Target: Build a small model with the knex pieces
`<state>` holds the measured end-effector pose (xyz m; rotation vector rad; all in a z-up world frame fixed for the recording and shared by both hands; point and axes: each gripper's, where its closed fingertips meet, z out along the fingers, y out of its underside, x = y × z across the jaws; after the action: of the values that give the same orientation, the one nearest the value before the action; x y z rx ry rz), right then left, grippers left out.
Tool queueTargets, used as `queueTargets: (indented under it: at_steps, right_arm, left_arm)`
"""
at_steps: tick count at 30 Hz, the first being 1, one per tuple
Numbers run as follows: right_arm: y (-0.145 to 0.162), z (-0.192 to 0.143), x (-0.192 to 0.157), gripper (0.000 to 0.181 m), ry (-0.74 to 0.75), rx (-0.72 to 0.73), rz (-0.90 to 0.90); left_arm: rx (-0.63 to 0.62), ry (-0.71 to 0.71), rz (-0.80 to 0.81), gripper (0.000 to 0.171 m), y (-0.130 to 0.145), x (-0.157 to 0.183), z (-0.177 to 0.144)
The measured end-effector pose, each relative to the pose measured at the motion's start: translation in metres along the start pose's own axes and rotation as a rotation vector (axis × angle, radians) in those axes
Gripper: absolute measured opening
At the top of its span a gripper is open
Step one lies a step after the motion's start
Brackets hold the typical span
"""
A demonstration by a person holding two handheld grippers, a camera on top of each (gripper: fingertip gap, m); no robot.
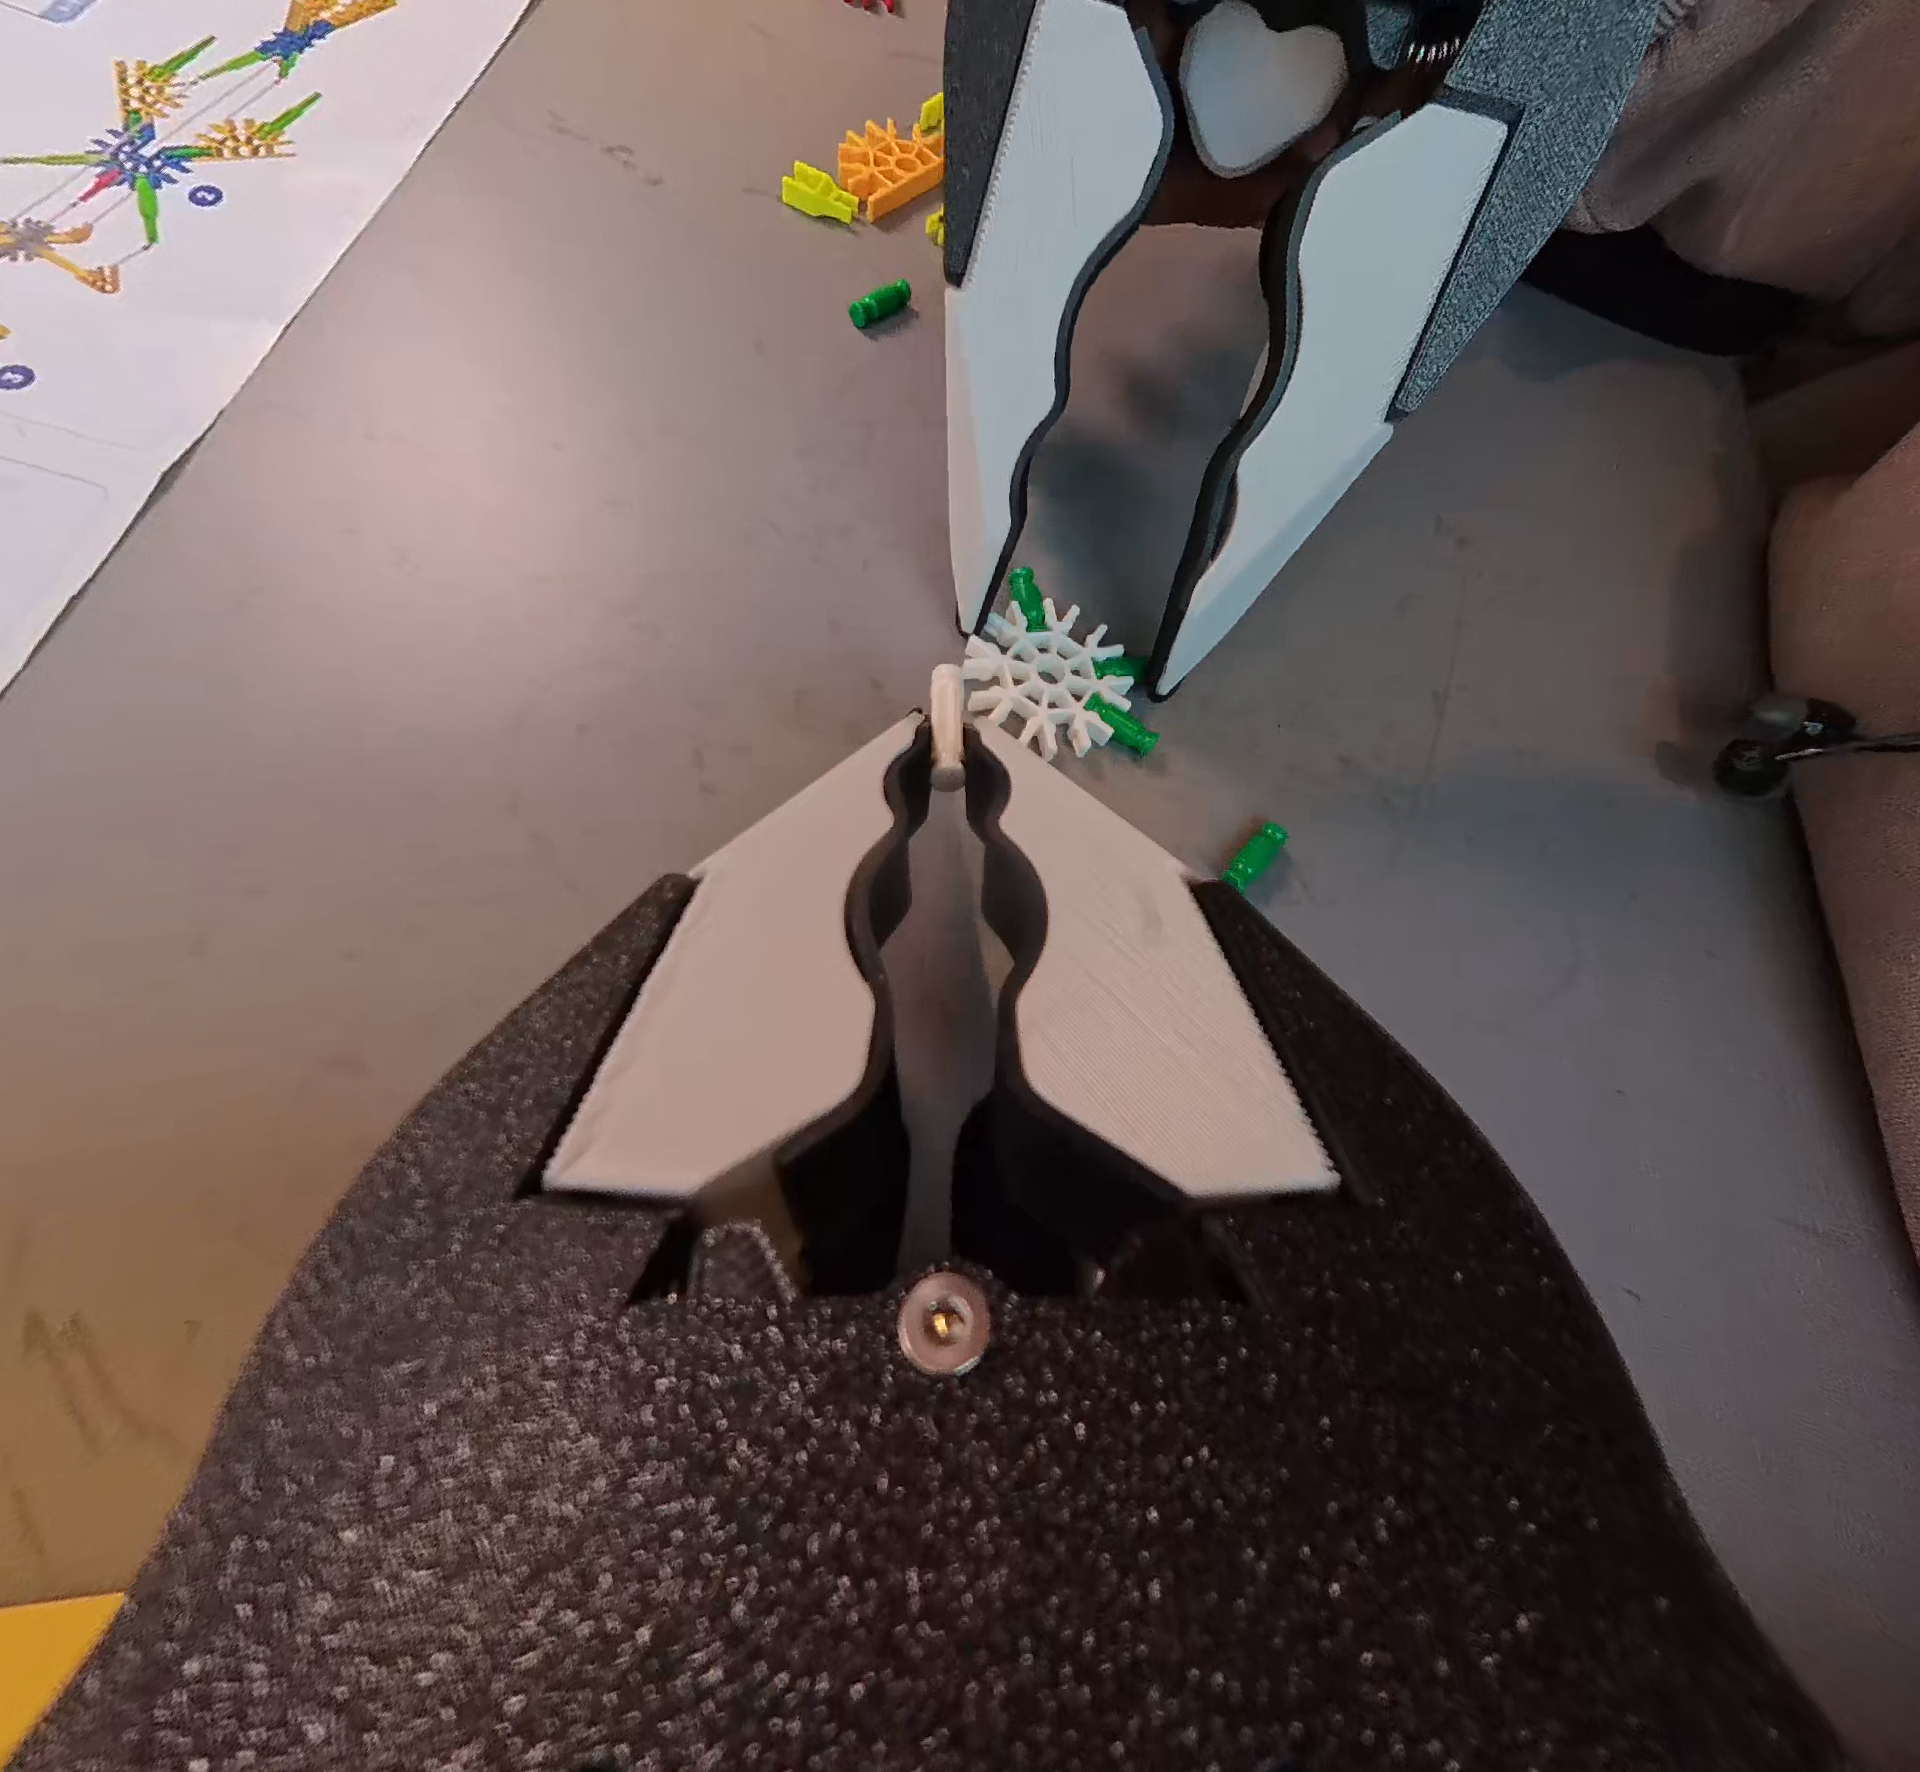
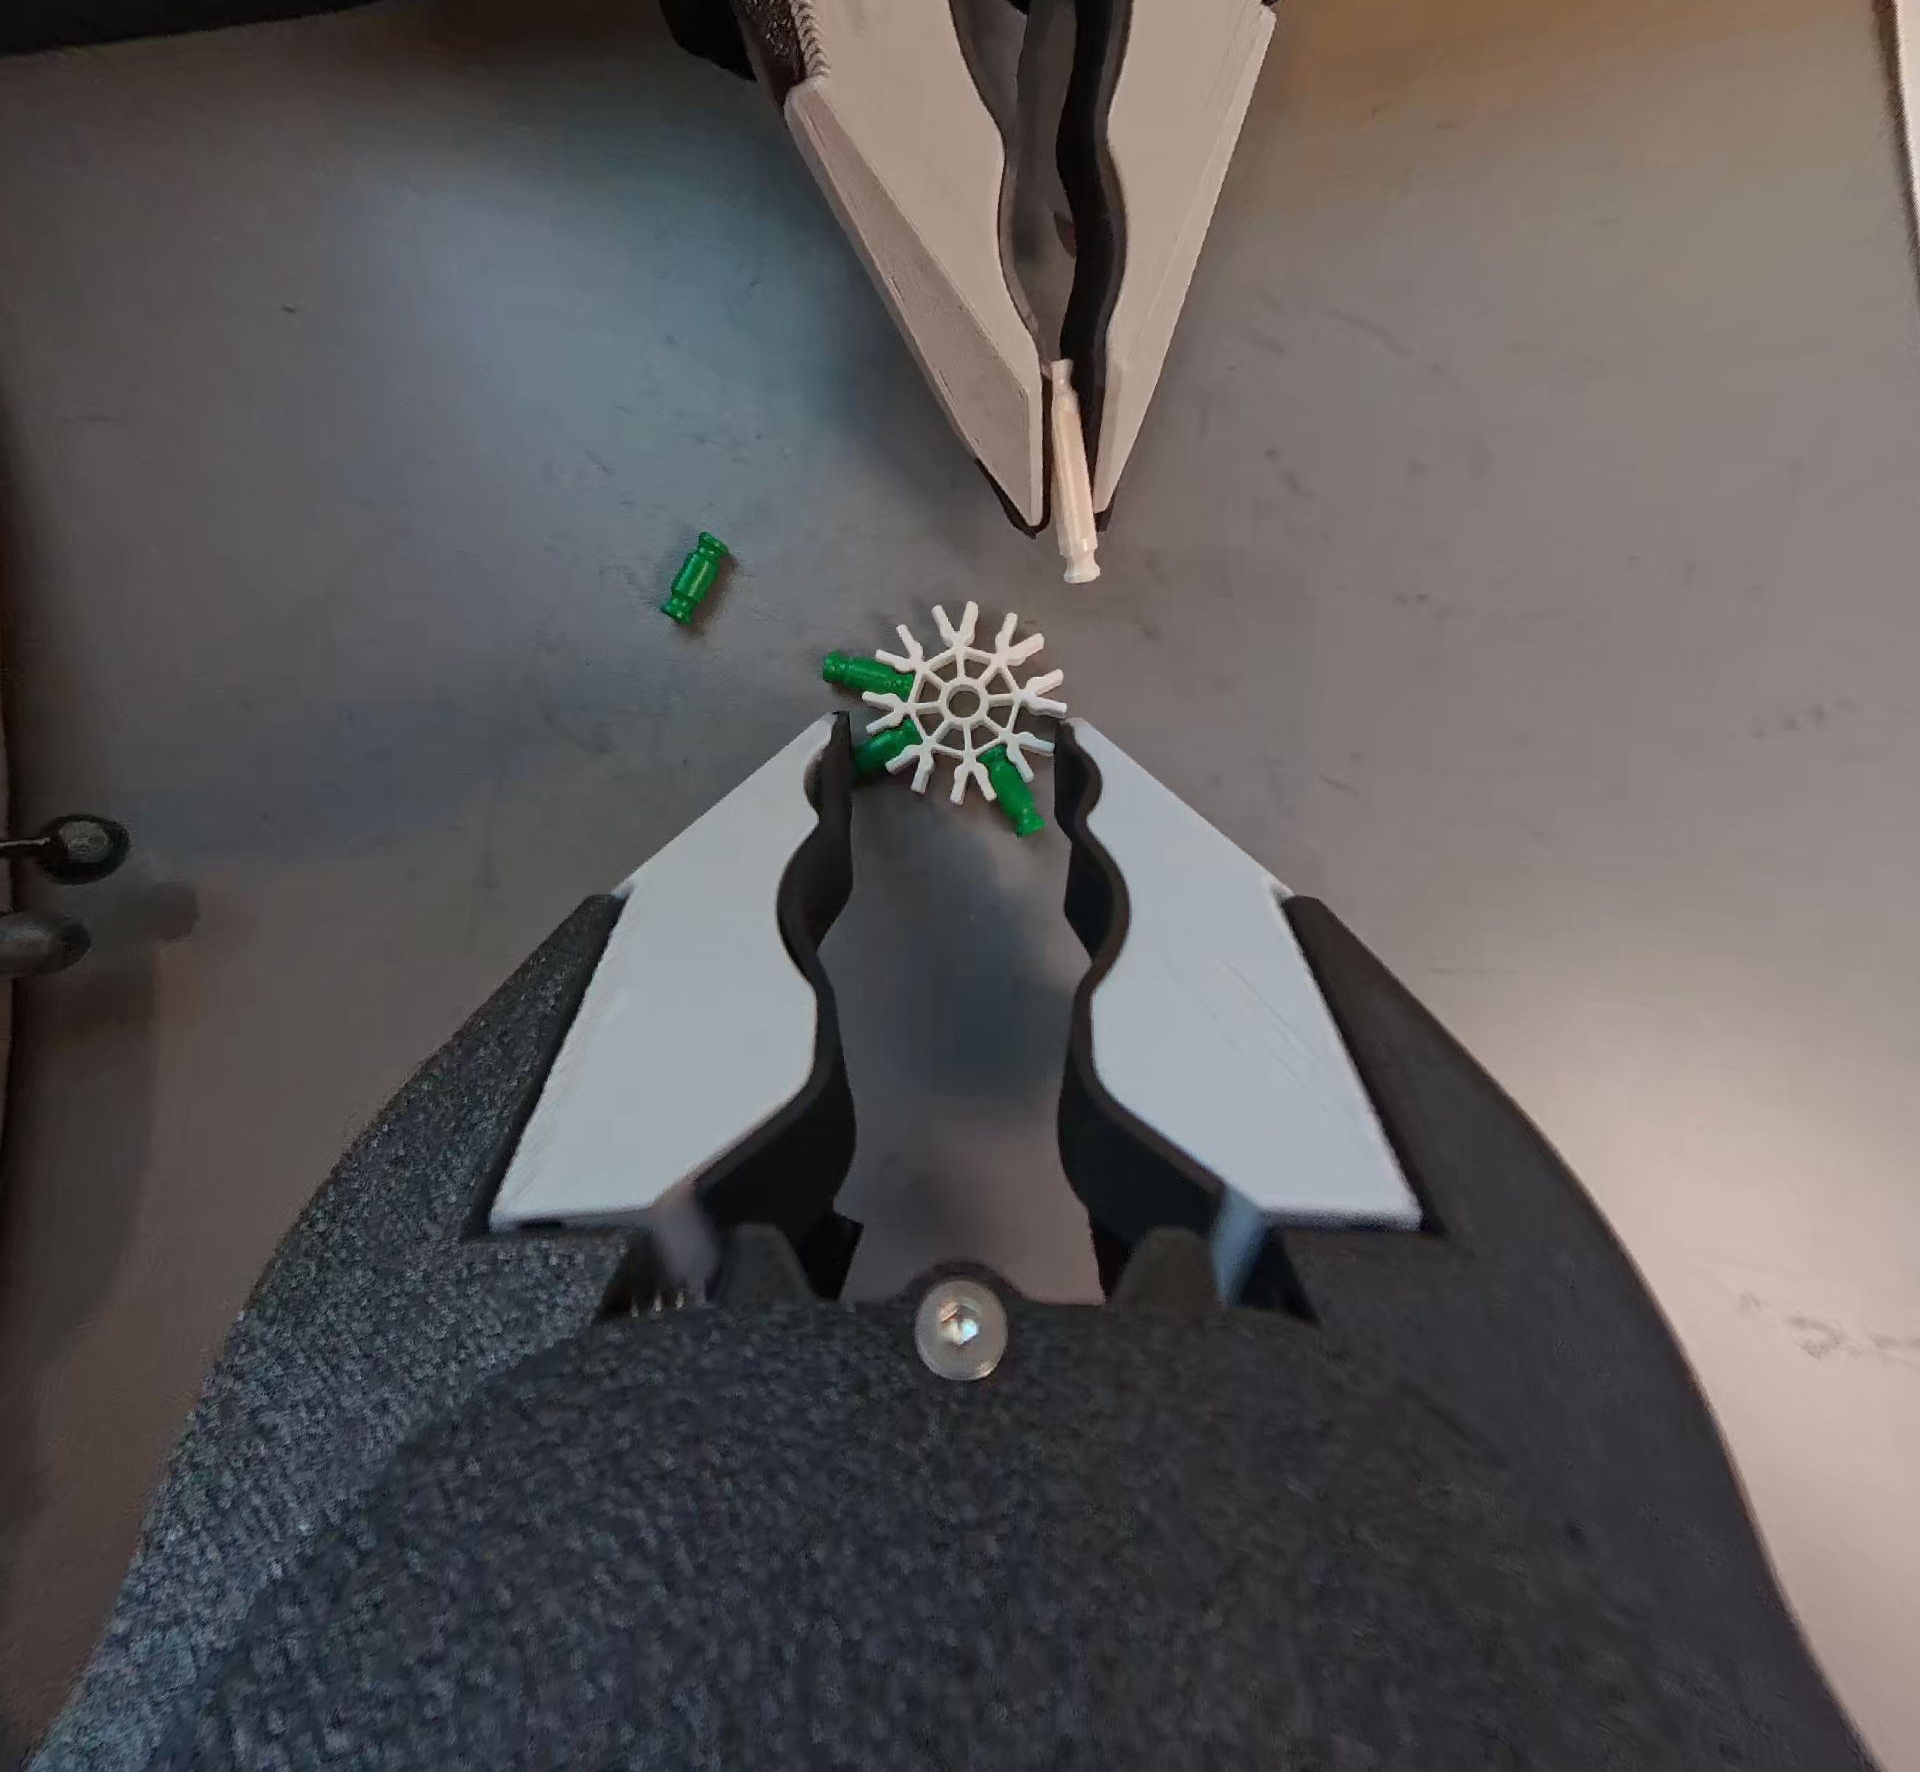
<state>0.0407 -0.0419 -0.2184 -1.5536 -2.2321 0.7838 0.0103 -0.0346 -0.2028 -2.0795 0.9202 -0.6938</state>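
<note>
**Q:** Pebbled black housing fills the near foreground of both wrist views, but what is gripped ahead of it?

**R:** A short white rod is pinched at the very tips of the left tongs, whose jaws are drawn nearly together. Its long axis is seen to run along the fingers, with the free end projecting towards the white snowflake connector.

**Q:** And the right tongs?

**R:** They are spread wide and nothing is held. Their tips are set on either side of the connector's near edge, on the grey bench.

**Q:** How is the connector placed relative to the rod?

**R:** It lies flat, just beyond the rod's end, a small gap being visible in the right wrist view. Three green rods are plugged into its slots; a loose green rod lies apart. The right tongs are judged nearer.

**Q:** Materials?

**R:** Hard glossy plastic for the pieces; ribbed grey finger shells with wavy black rubber pads. A printed instruction sheet and an orange connector are seen farther off.
</note>
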Motion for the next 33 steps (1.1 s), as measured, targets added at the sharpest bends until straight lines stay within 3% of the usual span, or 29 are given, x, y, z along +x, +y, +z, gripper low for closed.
queueTargets:
  at_steps: [1,7,15,20,33]
  right_arm:
    - [0.000,0.000,-0.001,0.037,-0.007,0.002,-0.013]
    - [0.002,0.000,-0.017,0.038,-0.077,0.005,-0.117]
    - [0.001,-0.005,-0.015,0.047,-0.084,0.035,-0.089]
    - [0.004,-0.015,-0.014,0.046,-0.091,0.064,-0.073]
    - [0.006,-0.002,-0.018,0.042,-0.063,0.010,-0.109]
  left_arm:
    - [0.003,0.003,0.001,0.005,0.000,0.002,-0.001]
    - [0.005,0.029,0.019,0.005,0.002,0.013,-0.002]
    - [-0.009,0.030,0.029,0.005,0.006,0.017,-0.001]
    - [-0.011,0.023,0.029,0.005,0.006,0.017,0.000]
    - [-0.018,0.009,0.031,0.005,0.008,0.016,0.000]
